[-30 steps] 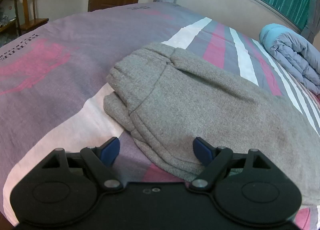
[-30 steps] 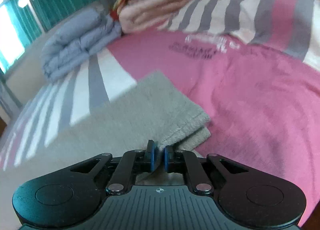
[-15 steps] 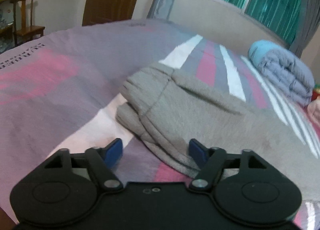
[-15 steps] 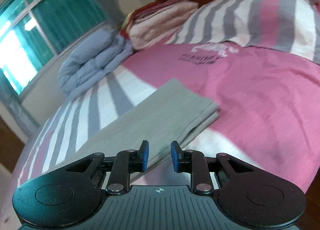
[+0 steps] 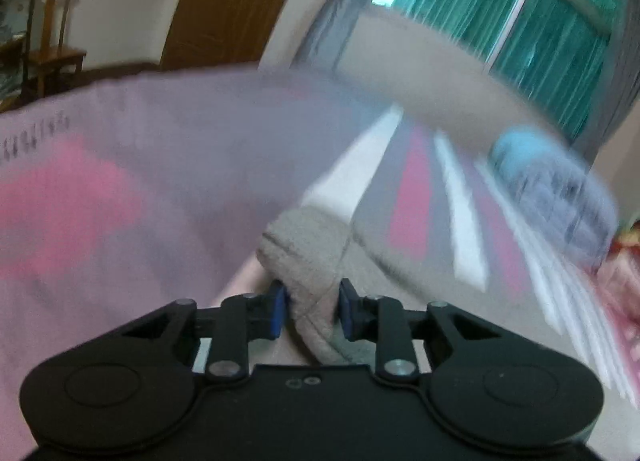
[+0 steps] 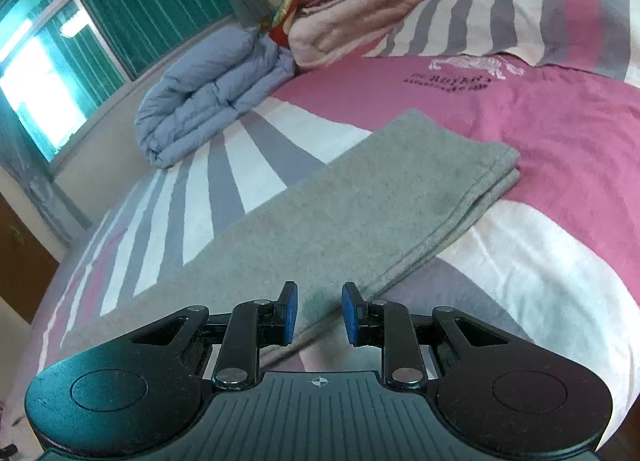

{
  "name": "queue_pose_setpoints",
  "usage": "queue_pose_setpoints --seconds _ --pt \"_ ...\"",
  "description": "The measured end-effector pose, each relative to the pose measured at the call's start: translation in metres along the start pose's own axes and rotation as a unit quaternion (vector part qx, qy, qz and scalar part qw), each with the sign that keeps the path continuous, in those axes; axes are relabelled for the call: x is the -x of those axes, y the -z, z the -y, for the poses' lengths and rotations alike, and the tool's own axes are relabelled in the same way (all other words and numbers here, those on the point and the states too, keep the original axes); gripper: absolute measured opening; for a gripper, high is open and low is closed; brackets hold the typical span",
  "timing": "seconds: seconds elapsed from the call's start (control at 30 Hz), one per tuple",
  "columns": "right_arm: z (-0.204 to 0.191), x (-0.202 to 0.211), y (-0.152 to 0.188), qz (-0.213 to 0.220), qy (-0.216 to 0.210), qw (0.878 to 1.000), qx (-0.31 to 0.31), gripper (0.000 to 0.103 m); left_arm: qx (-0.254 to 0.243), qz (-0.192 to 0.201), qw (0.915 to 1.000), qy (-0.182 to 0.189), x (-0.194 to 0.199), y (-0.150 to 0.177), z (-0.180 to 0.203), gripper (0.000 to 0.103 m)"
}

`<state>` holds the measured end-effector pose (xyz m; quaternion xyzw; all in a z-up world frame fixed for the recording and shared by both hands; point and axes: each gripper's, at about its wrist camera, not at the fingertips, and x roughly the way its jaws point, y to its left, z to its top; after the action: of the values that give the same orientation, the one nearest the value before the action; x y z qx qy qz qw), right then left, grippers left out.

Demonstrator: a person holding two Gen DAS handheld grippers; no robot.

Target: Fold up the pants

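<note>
The grey pants (image 6: 360,213) lie folded lengthwise on the striped bed, leg hems toward the pink part. In the left wrist view the waistband end (image 5: 308,261) sits between the blue pads of my left gripper (image 5: 311,311), which is closed on it; this view is motion-blurred. My right gripper (image 6: 317,313) is open, its pads just above the near edge of the pant legs, holding nothing.
A folded blue quilt (image 6: 208,89) and a stack of pink blankets (image 6: 352,17) lie at the far side of the bed. A striped pillow (image 6: 540,17) lies at the head. A wooden door (image 5: 236,1) and chair (image 5: 52,37) stand beyond the bed.
My left gripper moved forward and closed on the waistband end. My right gripper opened, let go of the pant legs and drew back from them.
</note>
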<state>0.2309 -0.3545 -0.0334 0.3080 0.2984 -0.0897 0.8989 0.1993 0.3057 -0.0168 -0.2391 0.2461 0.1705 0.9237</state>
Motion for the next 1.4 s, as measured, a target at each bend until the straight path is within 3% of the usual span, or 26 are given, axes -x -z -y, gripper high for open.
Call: queue_pose_setpoints --seconds 0.13,0.23,0.3,0.37,0.53,0.67,0.77,0.8,0.87,1.03,1.2,1.23,1.3,1.4 --pt "0.004 0.001 0.0 0.001 0.003 1.0 0.002 0.024 -0.075 -0.057 0.9942 -0.05 -0.018 0.018 0.009 0.019" --pt "0.01 0.001 0.0 -0.002 0.003 1.0 -0.007 0.024 -0.057 -0.039 0.9972 -0.029 -0.009 0.021 0.003 0.029" --pt "0.006 0.002 -0.001 -0.002 -0.004 1.0 0.004 0.024 -0.044 -0.017 0.9985 -0.027 0.002 0.017 -0.001 0.054" --pt "-0.002 0.0 -0.003 -0.004 -0.024 1.0 0.019 0.024 -0.054 0.012 0.9972 -0.05 0.012 0.011 0.002 0.064" --pt "-0.066 -0.026 -0.011 -0.026 -0.114 0.99 0.082 0.026 -0.064 0.027 0.9959 -0.057 0.012 -0.01 0.018 0.065" --pt "-0.153 -0.065 -0.004 -0.061 -0.2 0.965 0.158 0.026 -0.073 0.007 0.992 -0.103 -0.01 -0.012 0.033 0.062" --pt "-0.22 -0.096 0.007 -0.08 -0.236 0.945 0.212 0.029 -0.071 -0.01 0.9916 -0.107 -0.026 -0.012 0.039 0.062" --pt "-0.239 -0.106 0.012 -0.084 -0.244 0.939 0.227 0.043 -0.069 -0.014 0.9921 -0.104 -0.029 -0.012 0.039 0.062" --pt "-0.276 -0.131 0.023 -0.098 -0.26 0.926 0.255 0.061 -0.073 -0.03 0.9918 -0.101 -0.039 -0.017 0.037 0.062" --pt "-0.334 -0.182 0.052 -0.144 -0.289 0.882 0.343 0.061 -0.096 -0.076 0.9897 -0.073 -0.068 -0.034 0.032 0.064" --pt "-0.351 -0.224 0.067 -0.189 -0.299 0.855 0.38 0.059 -0.113 -0.091 0.9881 -0.053 -0.088 -0.043 0.036 0.052" --pt "-0.352 -0.23 0.069 -0.199 -0.304 0.849 0.383 0.056 -0.107 -0.089 0.9889 -0.052 -0.09 -0.043 0.037 0.052" --pt "-0.353 -0.237 0.073 -0.213 -0.306 0.84 0.394 0.036 -0.108 -0.09 0.9887 -0.052 -0.094 -0.04 0.038 0.051" --pt "-0.355 -0.243 0.078 -0.222 -0.307 0.833 0.403 0.03 -0.11 -0.086 0.9892 -0.046 -0.092 -0.032 0.035 0.045"
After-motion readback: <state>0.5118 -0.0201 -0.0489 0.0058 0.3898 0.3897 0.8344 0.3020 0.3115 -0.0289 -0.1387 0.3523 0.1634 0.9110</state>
